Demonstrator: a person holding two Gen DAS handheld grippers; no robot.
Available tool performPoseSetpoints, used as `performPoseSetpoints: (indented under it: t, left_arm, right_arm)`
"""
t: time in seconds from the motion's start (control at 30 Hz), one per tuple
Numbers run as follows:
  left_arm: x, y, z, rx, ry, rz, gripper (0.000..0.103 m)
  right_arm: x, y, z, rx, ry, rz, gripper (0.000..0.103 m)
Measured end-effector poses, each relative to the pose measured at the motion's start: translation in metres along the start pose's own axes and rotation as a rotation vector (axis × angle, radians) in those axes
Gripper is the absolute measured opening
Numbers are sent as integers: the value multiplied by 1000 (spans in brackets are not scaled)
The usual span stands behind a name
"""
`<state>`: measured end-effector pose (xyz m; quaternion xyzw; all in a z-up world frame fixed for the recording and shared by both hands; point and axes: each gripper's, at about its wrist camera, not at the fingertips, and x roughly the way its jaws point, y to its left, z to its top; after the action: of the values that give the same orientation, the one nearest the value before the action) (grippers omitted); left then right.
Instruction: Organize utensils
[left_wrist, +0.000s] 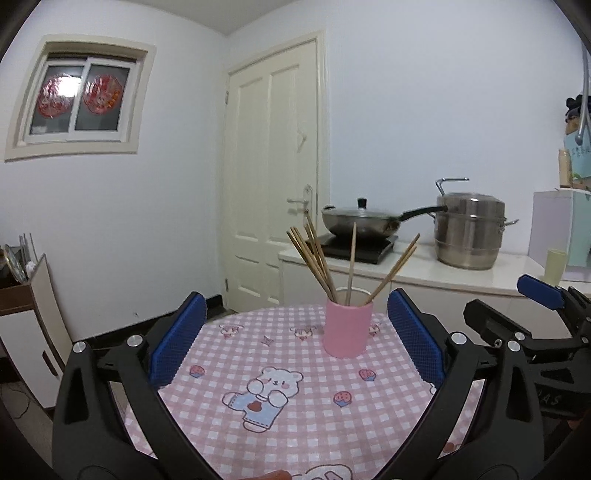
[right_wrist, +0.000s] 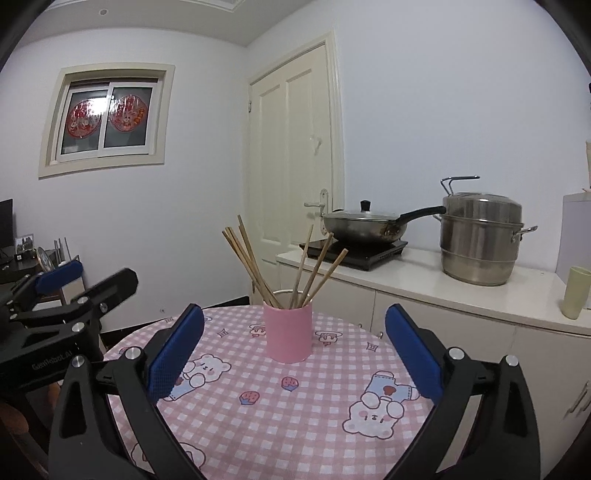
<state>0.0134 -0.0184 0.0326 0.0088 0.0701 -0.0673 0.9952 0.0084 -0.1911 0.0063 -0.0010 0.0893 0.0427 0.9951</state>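
A pink cup (left_wrist: 348, 328) (right_wrist: 288, 332) stands upright near the far edge of the round table with the pink checked cloth (left_wrist: 295, 413) (right_wrist: 280, 424). Several wooden chopsticks (left_wrist: 314, 258) (right_wrist: 251, 258) lean out of the cup in a fan. My left gripper (left_wrist: 295, 332) is open, its blue pads wide apart, well short of the cup and holding nothing. My right gripper (right_wrist: 294, 343) is open too, with nothing between its pads, also short of the cup. In each wrist view the other gripper shows at the side, the right one (left_wrist: 535, 317) and the left one (right_wrist: 74, 295).
Behind the table a white counter (right_wrist: 461, 291) carries a lidded wok (right_wrist: 365, 225) on an induction plate, a steel steamer pot (right_wrist: 480, 236) and a pale green cup (right_wrist: 576, 291). A cream door (right_wrist: 291, 166) and a low shelf (left_wrist: 26, 295) stand further off.
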Motion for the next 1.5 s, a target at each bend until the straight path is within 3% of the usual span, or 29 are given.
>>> performPoseSetpoints:
  t: [0.93, 1.5]
  left_arm:
    - [-11, -3, 1, 11, -55, 68, 97]
    - [-13, 4, 0, 9, -65, 24, 97]
  right_arm:
    - [-7, 5, -1, 12, -14, 10, 95]
    - [-15, 8, -2, 4, -68, 6, 95]
